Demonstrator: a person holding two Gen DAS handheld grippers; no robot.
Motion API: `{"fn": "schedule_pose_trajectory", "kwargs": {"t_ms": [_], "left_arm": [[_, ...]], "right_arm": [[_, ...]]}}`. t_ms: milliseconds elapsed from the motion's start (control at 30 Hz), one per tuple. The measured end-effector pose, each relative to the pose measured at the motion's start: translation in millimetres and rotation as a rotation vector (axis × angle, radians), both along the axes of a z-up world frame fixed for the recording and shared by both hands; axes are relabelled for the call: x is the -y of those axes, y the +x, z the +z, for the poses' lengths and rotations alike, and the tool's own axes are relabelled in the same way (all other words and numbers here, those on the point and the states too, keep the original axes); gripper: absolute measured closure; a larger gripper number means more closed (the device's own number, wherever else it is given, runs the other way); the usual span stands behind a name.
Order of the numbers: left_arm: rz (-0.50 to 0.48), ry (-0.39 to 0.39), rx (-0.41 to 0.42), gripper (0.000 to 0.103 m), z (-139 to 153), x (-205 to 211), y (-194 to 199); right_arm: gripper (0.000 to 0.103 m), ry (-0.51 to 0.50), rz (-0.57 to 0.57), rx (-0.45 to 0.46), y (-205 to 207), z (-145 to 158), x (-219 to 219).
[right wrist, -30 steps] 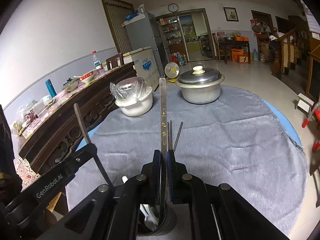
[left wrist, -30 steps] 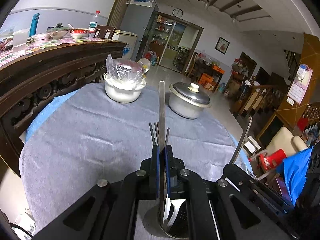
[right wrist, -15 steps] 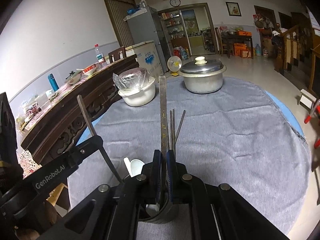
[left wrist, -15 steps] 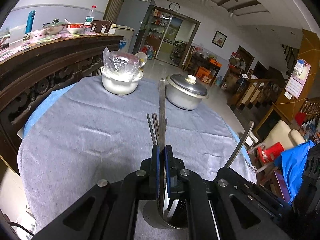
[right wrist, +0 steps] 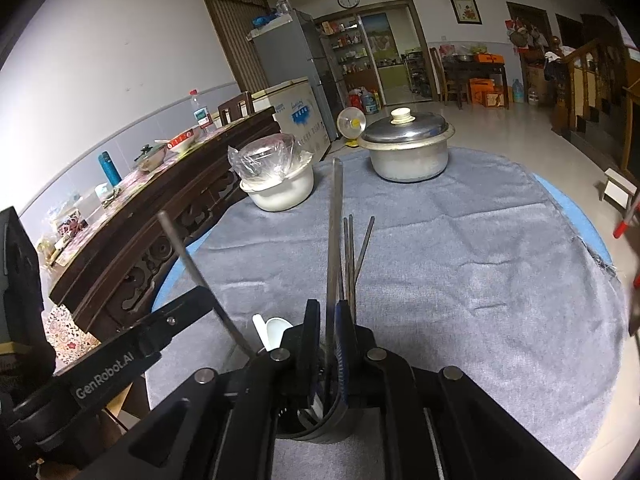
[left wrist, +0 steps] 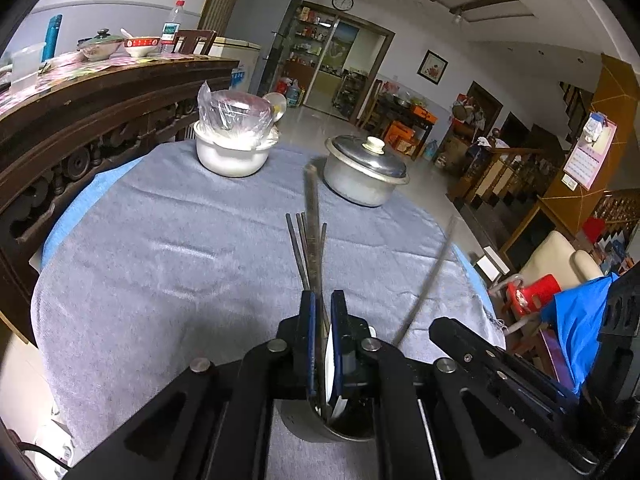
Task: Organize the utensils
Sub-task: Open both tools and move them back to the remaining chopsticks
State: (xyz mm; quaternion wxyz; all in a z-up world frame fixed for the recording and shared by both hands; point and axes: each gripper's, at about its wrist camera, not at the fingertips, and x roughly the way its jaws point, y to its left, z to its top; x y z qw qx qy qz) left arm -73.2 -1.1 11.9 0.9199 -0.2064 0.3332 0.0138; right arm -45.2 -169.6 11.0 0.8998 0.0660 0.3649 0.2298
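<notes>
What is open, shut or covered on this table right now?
Left tongs: just been opening, flat metal handle between them.
Right tongs: just been opening, another flat handle between them.
Utensil holder: upright, chopsticks standing in it.
Steel pot: lid on.
White pot: topped by a plastic-wrapped bowl.

Grey tablecloth (left wrist: 168, 264), plain weave, over blue under-cloth (left wrist: 80, 204) showing at table's left edge. White pot (left wrist: 232, 158) under clear plastic wrap near far edge. Dull silver lidded pot (left wrist: 366, 176), cream knob. Steel-grey chopsticks (left wrist: 308, 248). White spoon (right wrist: 276, 330). Black grippers, blue pads (left wrist: 311, 344). Dark brown carved sideboard (left wrist: 80, 128), floral top cover. Teal flask (right wrist: 110, 168).
</notes>
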Motion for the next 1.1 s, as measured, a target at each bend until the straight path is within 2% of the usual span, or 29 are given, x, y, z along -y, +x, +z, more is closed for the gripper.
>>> {"fn": "schedule_pose_trajectory", "kwargs": {"t_ms": [67, 200, 333, 367, 467, 500, 600, 733, 867, 967, 1100], "left_arm": [[0.0, -0.013, 0.003, 0.076, 2.6, -2.7, -2.1], [0.011, -0.029, 0.027, 0.07, 12.3, -8.6, -10.2], [0.04, -0.05, 0.067, 0.05, 26.4, -21.1, -21.4], [0.057, -0.056, 0.081, 0.045, 31.0, -26.0, -25.6], [0.108, -0.078, 0.111, 0.04, 39.8, -44.5, -34.9], [0.127, -0.081, 0.114, 0.039, 40.8, -50.6, -36.6], [0.199, -0.094, 0.109, 0.033, 36.9, -73.3, -39.9], [0.294, -0.12, 0.026, 0.032, 14.2, -104.4, -34.5], [0.369, -0.13, -0.11, 0.032, -23.5, -130.1, -20.5], [0.374, -0.126, -0.201, 0.032, -52.2, -134.5, -7.4], [0.33, -0.098, -0.325, 0.032, -85.9, -130.8, 15.8]], "right_arm": [[0.084, 0.005, 0.002, 0.008, -1.9, 2.9, 0.7], [0.079, 0.024, -0.003, 0.02, -4.8, 10.7, 5.9], [0.073, 0.061, -0.027, 0.033, -8.6, 19.8, 20.1], [0.068, 0.072, -0.04, 0.04, -10.0, 22.2, 25.6], [0.044, 0.105, -0.087, 0.067, -13.4, 28.6, 45.9], [0.04, 0.107, -0.103, 0.071, -13.3, 29.5, 50.8], [0.04, 0.102, -0.151, 0.043, -5.4, 22.7, 68.7], [0.04, 0.1, -0.21, -0.075, 13.2, -5.4, 91.1], [0.04, 0.088, -0.232, -0.217, 31.7, -44.8, 101.8], [0.04, 0.079, -0.225, -0.316, 42.2, -71.0, 103.6], [0.04, 0.049, -0.21, -0.395, 51.8, -95.7, 102.5]]}}
